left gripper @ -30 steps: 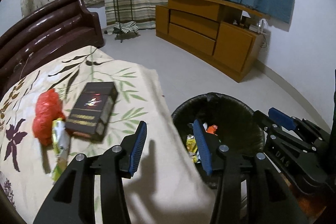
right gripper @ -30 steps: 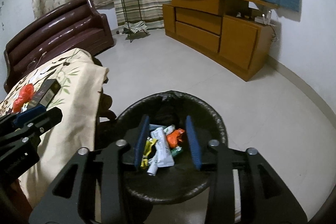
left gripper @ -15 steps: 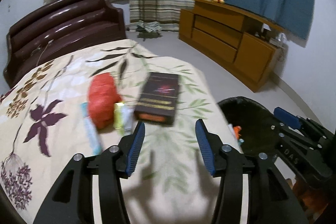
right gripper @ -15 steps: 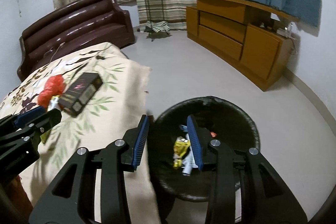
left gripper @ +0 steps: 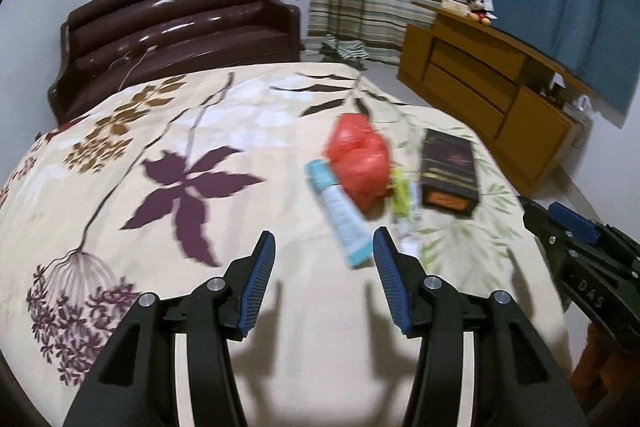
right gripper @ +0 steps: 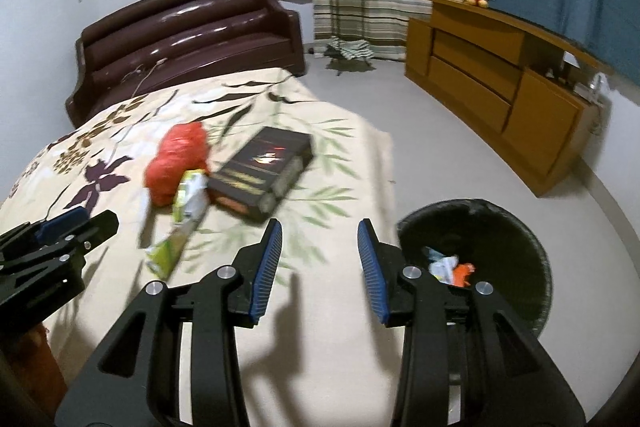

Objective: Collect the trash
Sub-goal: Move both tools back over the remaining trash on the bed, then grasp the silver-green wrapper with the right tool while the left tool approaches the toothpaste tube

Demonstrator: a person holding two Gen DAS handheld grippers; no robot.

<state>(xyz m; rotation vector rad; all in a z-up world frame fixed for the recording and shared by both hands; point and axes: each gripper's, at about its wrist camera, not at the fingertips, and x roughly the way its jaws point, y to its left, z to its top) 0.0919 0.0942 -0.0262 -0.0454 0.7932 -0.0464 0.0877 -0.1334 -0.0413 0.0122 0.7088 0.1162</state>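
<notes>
Now left gripper (left gripper: 323,247) fingers gape empty near blue tube (left gripper: 340,213); right gripper (right gripper: 319,237) likewise, beside bin (right gripper: 536,251).

Crumpled red bag (left gripper: 359,159), blue tube (left gripper: 338,213), green wrapper (right gripper: 186,209), clustered on bedspread

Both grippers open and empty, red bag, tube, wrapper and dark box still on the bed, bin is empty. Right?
Not quite: the black bin is not empty. The right wrist view shows wrappers already lying inside it. The rest holds: left gripper and right gripper are open and empty, and the red bag, tube, green wrapper and dark box lie on the bed.
</notes>
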